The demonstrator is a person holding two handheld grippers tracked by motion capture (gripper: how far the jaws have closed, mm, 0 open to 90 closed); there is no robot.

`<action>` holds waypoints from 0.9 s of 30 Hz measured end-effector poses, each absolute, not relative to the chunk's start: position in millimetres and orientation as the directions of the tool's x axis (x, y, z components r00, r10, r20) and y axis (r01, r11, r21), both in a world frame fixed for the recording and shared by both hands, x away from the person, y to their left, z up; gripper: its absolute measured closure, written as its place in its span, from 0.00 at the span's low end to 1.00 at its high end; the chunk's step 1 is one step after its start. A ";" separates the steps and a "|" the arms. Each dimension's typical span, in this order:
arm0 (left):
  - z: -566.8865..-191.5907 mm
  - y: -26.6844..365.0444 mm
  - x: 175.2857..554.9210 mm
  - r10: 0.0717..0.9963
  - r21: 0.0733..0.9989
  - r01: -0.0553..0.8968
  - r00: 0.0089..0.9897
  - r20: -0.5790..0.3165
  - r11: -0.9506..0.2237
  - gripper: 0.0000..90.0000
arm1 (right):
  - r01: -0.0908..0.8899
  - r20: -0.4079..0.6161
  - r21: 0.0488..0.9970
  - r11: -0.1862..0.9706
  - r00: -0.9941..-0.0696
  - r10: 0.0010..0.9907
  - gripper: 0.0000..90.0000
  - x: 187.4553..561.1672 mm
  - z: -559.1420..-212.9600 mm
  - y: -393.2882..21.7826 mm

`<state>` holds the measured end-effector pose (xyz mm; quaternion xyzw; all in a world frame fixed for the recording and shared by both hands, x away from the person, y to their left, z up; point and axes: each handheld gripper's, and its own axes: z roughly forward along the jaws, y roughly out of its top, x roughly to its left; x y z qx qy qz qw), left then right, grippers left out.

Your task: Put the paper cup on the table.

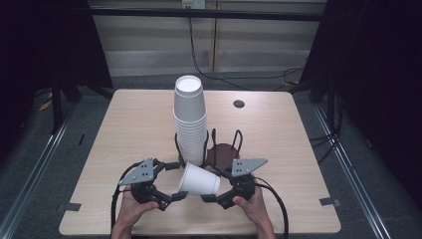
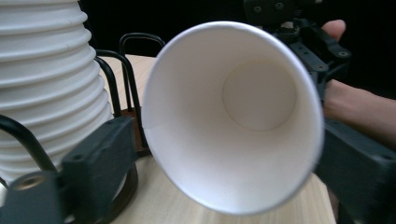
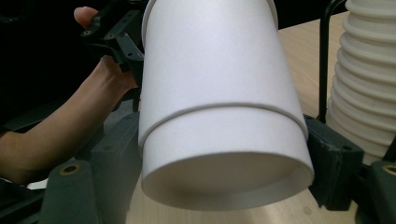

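Observation:
A white paper cup (image 1: 199, 180) lies on its side in the air between my two grippers, mouth to the left. My right gripper (image 1: 214, 185) is shut on its base end; in the right gripper view both jaws press the cup (image 3: 215, 70), whose wall bears a thin ridge partway along. My left gripper (image 1: 177, 180) is at the mouth end. In the left gripper view I look straight into the cup (image 2: 243, 154), and the jaws stand either side of its rim without squeezing it. A tall stack of white cups (image 1: 190, 119) stands just behind, in a black wire holder (image 1: 238, 139).
The holder has a round brown base (image 1: 224, 149) and sits mid-table on the light wooden table (image 1: 124, 129). A small dark grommet hole (image 1: 239, 104) lies at the back right. The stack (image 2: 46, 70) is close to my left jaw, and the same stack (image 3: 369, 70) close to my right.

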<state>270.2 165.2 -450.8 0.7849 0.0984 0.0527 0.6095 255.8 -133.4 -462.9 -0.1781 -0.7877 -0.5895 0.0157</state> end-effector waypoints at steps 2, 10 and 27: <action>-450.0 162.6 270.7 0.220 0.965 0.089 0.975 -0.034 -0.246 0.03 | 0.295 0.233 0.925 0.241 -0.938 0.257 0.26 255.8 -462.8 -133.0; -451.6 157.0 272.6 0.194 0.968 0.089 0.980 -0.044 -0.233 0.00 | 0.288 0.228 0.926 0.245 -0.942 0.245 0.26 255.2 -461.4 -131.9; -455.6 147.2 277.3 0.144 0.968 0.105 0.987 -0.073 -0.229 0.01 | 0.276 0.212 0.920 0.279 -0.948 0.237 0.26 256.4 -459.3 -126.6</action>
